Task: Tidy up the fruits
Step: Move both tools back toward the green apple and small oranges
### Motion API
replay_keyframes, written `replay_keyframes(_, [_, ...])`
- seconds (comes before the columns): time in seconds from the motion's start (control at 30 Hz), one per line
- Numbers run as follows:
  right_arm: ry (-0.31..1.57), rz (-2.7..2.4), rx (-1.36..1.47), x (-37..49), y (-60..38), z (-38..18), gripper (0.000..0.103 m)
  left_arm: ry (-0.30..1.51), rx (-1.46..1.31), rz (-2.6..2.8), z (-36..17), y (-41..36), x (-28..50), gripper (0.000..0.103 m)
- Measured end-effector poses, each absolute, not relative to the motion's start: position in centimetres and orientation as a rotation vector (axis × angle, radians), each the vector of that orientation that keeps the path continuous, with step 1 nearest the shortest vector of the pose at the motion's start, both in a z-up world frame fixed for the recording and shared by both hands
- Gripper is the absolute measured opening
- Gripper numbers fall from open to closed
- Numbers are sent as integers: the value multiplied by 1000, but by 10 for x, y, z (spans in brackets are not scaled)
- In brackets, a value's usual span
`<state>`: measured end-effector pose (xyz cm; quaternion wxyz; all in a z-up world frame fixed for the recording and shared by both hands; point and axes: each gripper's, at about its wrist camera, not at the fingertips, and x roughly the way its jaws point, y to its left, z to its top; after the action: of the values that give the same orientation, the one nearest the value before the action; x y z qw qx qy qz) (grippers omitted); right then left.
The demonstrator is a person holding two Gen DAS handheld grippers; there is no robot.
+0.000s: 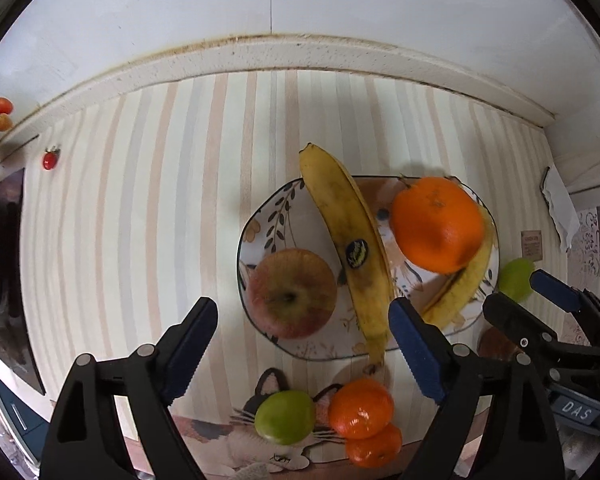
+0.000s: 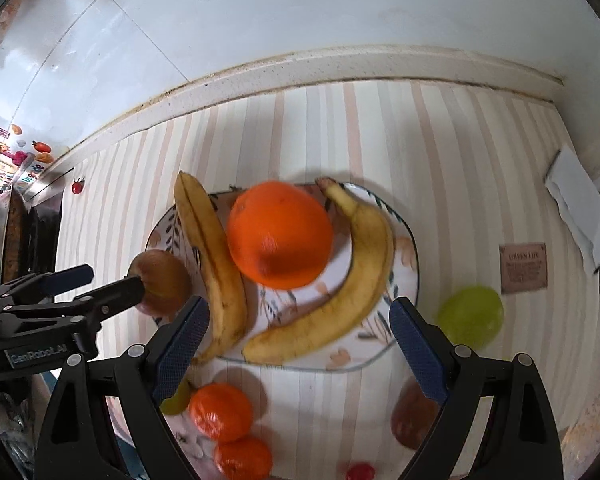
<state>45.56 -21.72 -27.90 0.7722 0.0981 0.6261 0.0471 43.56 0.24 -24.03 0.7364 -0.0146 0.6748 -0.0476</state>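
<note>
Hovering wide open and empty above the plate [image 1: 260, 216], the left hand-held gripper [image 1: 300, 344] sits nearest the lime [image 1: 285, 416]; the right hand-held gripper [image 2: 300, 344], likewise empty, nearest the green fruit [image 2: 470, 316].

Both views are bright and evenly lit, with soft shadows under the fruit on the tabletop [image 1: 140, 208]. Fisheye bending curves the wall edge, corners go black. The large orange [image 2: 279, 234] is motion-blurred (right wrist view especially); wall tiles show mild glare.
</note>
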Motion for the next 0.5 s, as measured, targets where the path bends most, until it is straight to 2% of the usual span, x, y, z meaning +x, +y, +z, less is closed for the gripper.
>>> replay_keyframes(0.5, [1234, 125, 155, 394, -221, -206, 94, 1309, 1, -86, -172, -16, 374, 87])
